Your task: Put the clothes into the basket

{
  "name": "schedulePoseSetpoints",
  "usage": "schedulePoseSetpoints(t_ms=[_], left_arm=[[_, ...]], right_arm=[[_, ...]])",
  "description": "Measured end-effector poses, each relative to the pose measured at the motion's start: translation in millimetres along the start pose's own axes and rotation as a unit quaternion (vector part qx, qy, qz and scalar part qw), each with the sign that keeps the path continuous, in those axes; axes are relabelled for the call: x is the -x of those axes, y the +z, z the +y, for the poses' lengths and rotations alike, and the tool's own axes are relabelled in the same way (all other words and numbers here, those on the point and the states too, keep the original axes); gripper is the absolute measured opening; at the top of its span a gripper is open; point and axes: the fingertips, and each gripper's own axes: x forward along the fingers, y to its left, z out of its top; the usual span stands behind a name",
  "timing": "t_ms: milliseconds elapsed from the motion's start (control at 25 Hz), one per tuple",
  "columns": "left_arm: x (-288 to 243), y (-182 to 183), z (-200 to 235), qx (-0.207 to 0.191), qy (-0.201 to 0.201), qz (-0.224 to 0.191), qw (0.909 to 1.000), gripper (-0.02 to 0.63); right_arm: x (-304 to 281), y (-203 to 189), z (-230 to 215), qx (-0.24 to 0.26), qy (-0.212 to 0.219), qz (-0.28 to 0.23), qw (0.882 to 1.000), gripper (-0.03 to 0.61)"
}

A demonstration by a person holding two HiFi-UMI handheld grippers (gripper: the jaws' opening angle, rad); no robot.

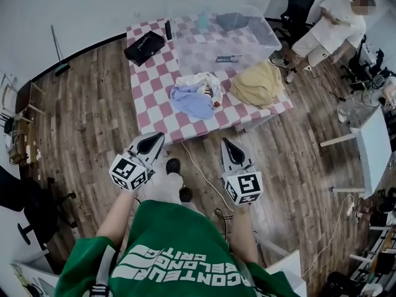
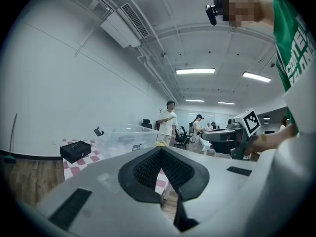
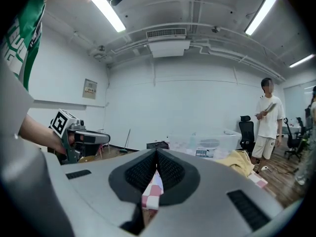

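A table with a red-and-white checked cloth stands ahead of me. On it lie a blue garment and a white garment in one pile, and a yellow garment hangs over its right edge. The clear plastic basket stands at the table's far right. My left gripper and right gripper hover close to my body, short of the table. Both are shut with nothing between their jaws. The left gripper points level at the table; the right gripper tilts slightly down.
A black case lies at the table's far left corner. A person stands beyond the table's right end beside an office chair. A white cable runs over the wooden floor. A white desk stands at the right.
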Motion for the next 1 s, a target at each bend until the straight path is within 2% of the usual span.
schedulePoseSetpoints(t_ms=[320,520,1000], left_arm=[[-62,-11,40,0.007,0.001,0.005,1.0,0.002],[-109,-8,79,0.016,0.009,-0.004,0.9998,0.002],[-215,-25,164,0.03,0.003,0.021,0.9993,0.002]], right_arm=[[-49,-10,-51,0.006,0.005,0.02,1.0,0.009],[-98,-8,-89,0.002,0.027,0.018,0.999,0.009],[-212,-34,-164,-0.004,0.048,0.076,0.996,0.009]])
